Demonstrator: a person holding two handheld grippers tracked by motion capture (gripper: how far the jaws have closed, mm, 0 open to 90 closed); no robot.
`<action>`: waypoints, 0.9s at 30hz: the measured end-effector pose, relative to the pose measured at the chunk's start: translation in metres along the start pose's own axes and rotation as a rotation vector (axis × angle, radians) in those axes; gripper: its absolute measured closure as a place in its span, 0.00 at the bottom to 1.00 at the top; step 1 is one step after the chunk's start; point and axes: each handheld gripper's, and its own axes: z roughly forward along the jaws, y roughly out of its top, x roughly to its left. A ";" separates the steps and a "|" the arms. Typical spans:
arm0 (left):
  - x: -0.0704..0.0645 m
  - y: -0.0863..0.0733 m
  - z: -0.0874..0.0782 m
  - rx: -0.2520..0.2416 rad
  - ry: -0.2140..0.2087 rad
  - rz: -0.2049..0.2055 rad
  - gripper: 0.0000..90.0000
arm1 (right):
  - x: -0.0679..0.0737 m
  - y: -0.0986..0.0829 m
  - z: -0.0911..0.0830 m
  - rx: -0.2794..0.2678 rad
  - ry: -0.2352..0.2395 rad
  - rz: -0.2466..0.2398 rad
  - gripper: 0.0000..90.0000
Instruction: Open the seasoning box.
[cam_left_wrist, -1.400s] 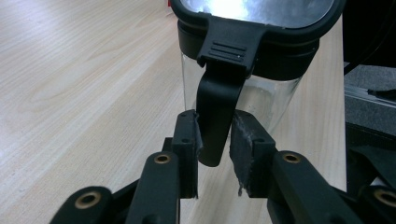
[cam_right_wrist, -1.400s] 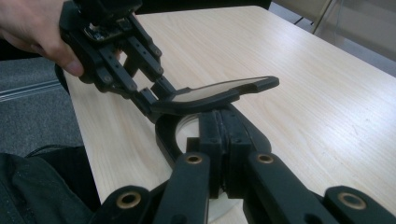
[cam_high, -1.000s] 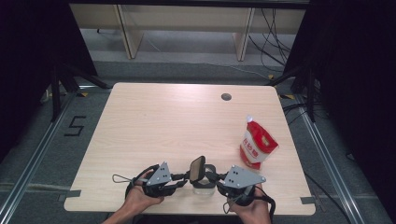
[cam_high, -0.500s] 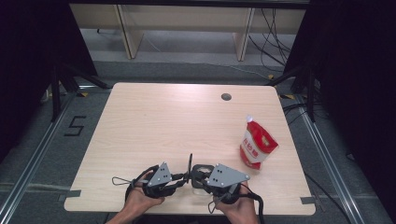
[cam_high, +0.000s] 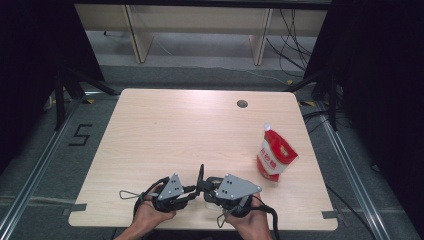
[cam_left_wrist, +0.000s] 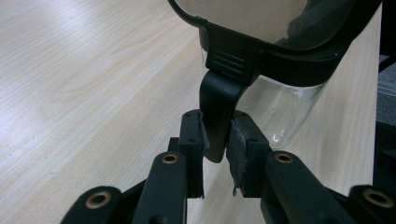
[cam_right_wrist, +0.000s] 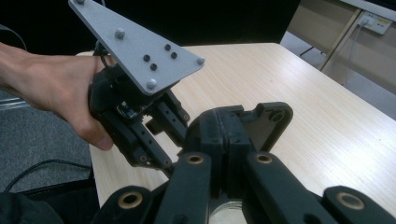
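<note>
A small clear container (cam_left_wrist: 278, 111) with a black-framed flip lid (cam_left_wrist: 243, 51) sits at the table's near edge between both grippers. My left gripper (cam_left_wrist: 215, 136) is shut on the lid's black tab. In the high view the lid (cam_high: 201, 175) stands upright and edge-on, with the left gripper (cam_high: 190, 191) at its left and the right gripper (cam_high: 211, 192) at its right. In the right gripper view my right gripper (cam_right_wrist: 228, 136) is shut on the container's black hinge block (cam_right_wrist: 243, 123). The left gripper's grey plate (cam_right_wrist: 140, 51) and a hand lie just beyond it.
A red and white pouch (cam_high: 276, 152) stands upright at the right side of the wooden table (cam_high: 165, 135). A round cable hole (cam_high: 242, 104) sits near the far edge. Shelving legs and cables lie on the floor beyond the table.
My right gripper has moved left, close against the left one. The lid, broad-faced a second ago, now stands edge-on between them.
</note>
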 end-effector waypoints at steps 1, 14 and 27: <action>0.000 0.000 0.000 0.005 0.001 0.000 0.84 | 0.000 0.000 0.000 0.001 0.002 -0.001 1.00; 0.000 0.000 -0.001 0.003 -0.006 -0.017 0.83 | -0.004 -0.004 -0.003 0.008 0.001 0.013 0.99; -0.002 -0.001 -0.006 0.015 -0.017 -0.006 0.83 | -0.020 -0.053 -0.039 0.073 -0.059 0.107 0.99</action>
